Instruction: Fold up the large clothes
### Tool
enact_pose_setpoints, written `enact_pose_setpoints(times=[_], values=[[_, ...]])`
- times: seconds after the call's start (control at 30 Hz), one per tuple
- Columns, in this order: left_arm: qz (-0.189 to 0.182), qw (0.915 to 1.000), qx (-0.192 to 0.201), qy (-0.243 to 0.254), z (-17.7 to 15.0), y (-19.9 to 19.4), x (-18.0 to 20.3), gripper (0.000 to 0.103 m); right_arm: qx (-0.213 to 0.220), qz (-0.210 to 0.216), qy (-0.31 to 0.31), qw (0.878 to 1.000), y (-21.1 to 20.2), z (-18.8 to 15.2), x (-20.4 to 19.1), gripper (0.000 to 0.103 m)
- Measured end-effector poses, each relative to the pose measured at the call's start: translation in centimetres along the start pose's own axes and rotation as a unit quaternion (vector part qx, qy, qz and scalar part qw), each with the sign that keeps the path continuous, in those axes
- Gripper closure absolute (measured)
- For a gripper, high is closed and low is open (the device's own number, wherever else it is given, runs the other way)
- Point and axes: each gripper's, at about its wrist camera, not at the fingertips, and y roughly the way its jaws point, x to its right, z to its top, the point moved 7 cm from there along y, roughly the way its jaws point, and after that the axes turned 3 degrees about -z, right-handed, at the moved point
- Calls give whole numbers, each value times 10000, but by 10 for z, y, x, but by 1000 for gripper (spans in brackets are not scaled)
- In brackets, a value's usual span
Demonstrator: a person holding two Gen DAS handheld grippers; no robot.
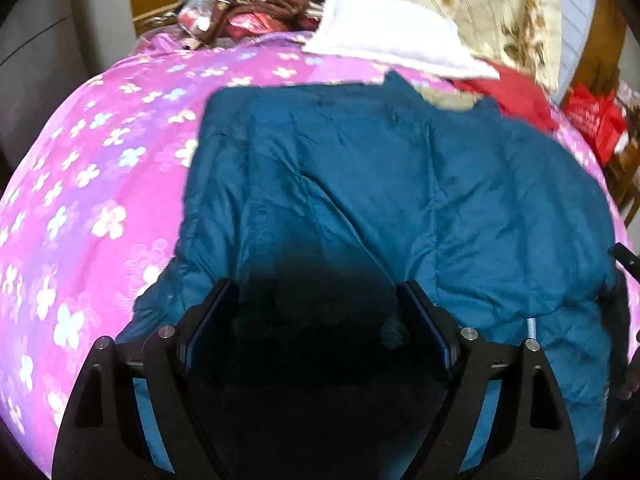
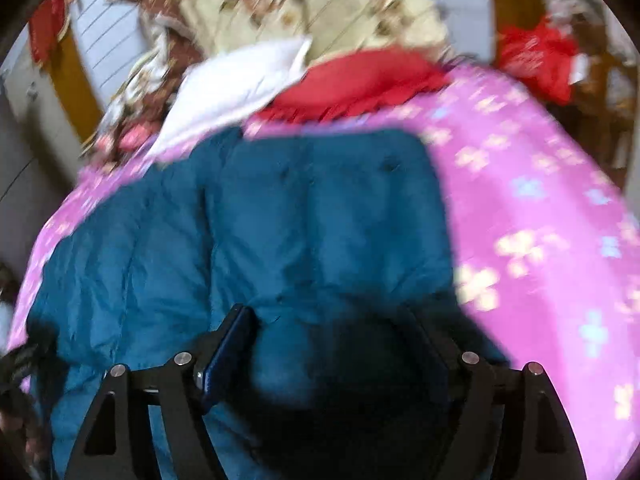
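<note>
Teal quilted jacket [image 1: 360,184] lies spread on the bed, on a pink bedspread [image 1: 100,168] printed with pale flowers; its long axis runs from the near edge, under both tools, away toward the pile of bedding at the far end. In the left wrist view a lighter lining shows at its far end, so the collar seems to point away, though blur keeps this uncertain. No brand or label can be read on the jacket. The left tool [image 1: 316,304] hovers over the near part of the jacket with its jaws wide apart and nothing clamped between them. The right tool [image 2: 340,332] does likewise, jaws apart over the dark near hem, the cloth below them but not pinched. Beyond the jacket lie a white folded cloth [image 1: 384,32] and a red garment [image 2: 352,80], then a cream floral quilt [image 1: 480,8]. A red bag [image 1: 592,120] off the bed carries white print too blurred to read.
</note>
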Motion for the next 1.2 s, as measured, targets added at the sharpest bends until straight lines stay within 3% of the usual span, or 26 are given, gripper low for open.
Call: enact_pose_setpoints(times=[0.13, 0.17, 0.2, 0.27, 0.33, 0.37, 0.47, 0.53, 0.6, 0.7, 0.77, 0.8, 0.87, 0.97, 1.07, 1.1, 1.17, 1.2], values=[[161, 9987, 463, -168, 16, -16, -6, 19, 969, -194, -194, 9949, -37, 27, -25, 24], [211, 9981, 567, -132, 20, -16, -6, 19, 1056, -290, -198, 9938, -36, 30, -28, 10], [206, 9984, 513, -69, 21, -8, -5, 19, 985, -307, -209, 9944, -28, 29, -30, 0], [159, 9997, 146, -64, 15, 14, -6, 19, 552, -29, -198, 9983, -7, 15, -32, 0], [170, 9998, 47, 41, 9, 23, -6, 17, -378, 389, 32, 9985, 29, -12, -27, 0], [217, 9997, 33, 84, 7, 21, -4, 17, -367, 377, 139, 9985, 31, -14, -19, 1], [179, 9998, -34, -10, 7, 17, -7, 17, 72, 193, 130, 9997, 9, 12, -19, 5], [156, 9999, -26, -46, 8, 18, -9, 16, 719, 539, 38, 9960, -19, 40, -43, 5], [145, 9999, -22, -61, 8, 19, -10, 16, 973, 758, -229, 9921, -25, 54, -70, 5], [153, 9999, -38, -65, 8, 20, -9, 15, 474, 919, -643, 9926, 13, 58, -111, 5], [96, 9999, -54, -66, 7, 20, -8, 10, -489, 782, -684, 9934, 62, 37, -119, 0], [108, 9999, -81, -51, 7, 21, -8, 10, -615, 703, -794, 9924, 71, 30, -118, 0], [122, 9999, -101, -42, 6, 21, -8, 10, -686, 546, -840, 9926, 68, 30, -117, 0], [124, 9998, -125, -70, 6, 20, -9, 10, -476, 450, -616, 9960, 45, 43, -121, 14], [101, 9998, -126, -97, 6, 19, -10, 10, 111, 1144, -534, 9919, 4, 50, -151, 12], [91, 9998, -121, -90, 6, 19, -10, 10, 108, 1296, -615, 9896, 0, 47, -162, 5], [77, 9999, -104, -70, 5, 20, -10, 10, -432, 1087, -1082, 9872, 21, 23, -185, 0], [69, 9999, -99, -53, 4, 20, -10, 10, -847, 764, -1413, 9834, 37, 5, -191, 0]])
